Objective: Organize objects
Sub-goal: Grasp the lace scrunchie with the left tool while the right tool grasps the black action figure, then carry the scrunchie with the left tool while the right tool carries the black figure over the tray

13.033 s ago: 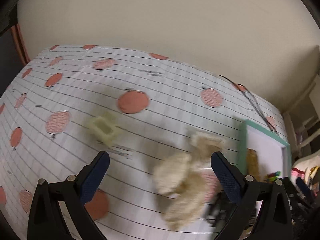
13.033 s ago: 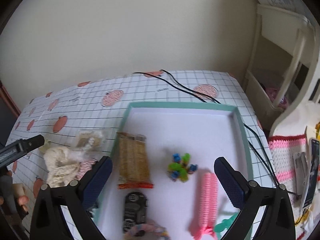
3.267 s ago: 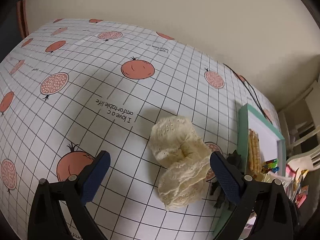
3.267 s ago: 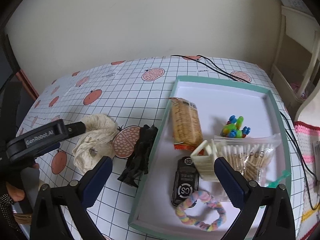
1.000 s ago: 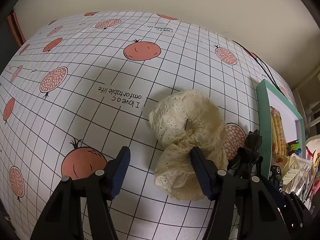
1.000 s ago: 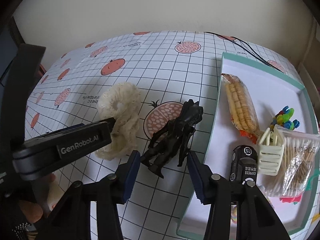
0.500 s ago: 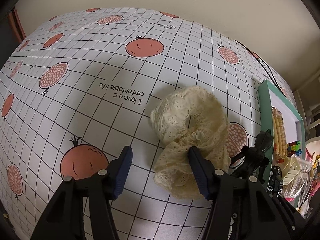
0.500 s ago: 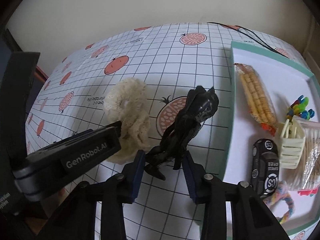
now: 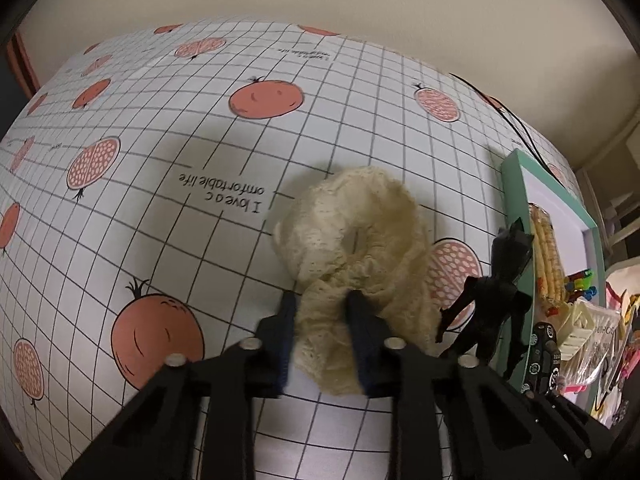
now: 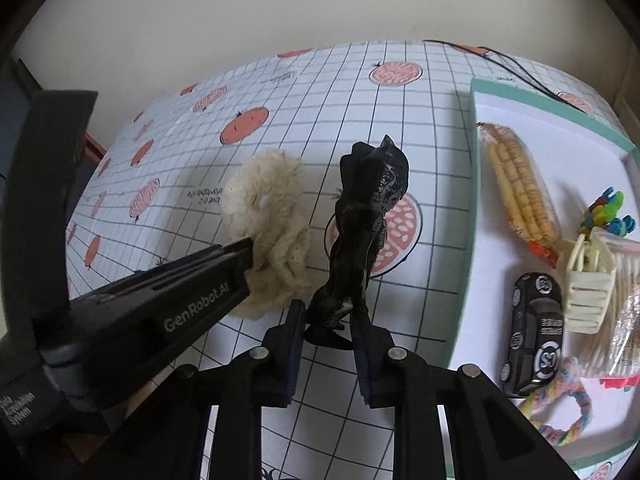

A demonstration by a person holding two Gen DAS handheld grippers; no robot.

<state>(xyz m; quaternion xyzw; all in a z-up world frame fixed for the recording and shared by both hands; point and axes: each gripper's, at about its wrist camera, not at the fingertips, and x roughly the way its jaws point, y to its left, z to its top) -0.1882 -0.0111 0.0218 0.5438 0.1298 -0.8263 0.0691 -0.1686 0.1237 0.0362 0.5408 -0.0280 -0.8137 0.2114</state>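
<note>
Your left hand-held gripper (image 9: 320, 320) is pinched on the near edge of the cream scrunchie (image 9: 360, 248), which lies on the desk (image 9: 180, 120). Your right hand-held gripper (image 10: 326, 334) is clamped on the feet of the black figurine (image 10: 366, 216), upright just left of the tray (image 10: 468, 200). Lift both clear of the rim before crossing, and lower them into bare tray space, away from the toy car (image 10: 534, 324).

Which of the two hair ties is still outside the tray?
The cream lace scrunchie, lying on the tablecloth and gripped by the left gripper. The pastel rope tie already lies inside the tray.
</note>
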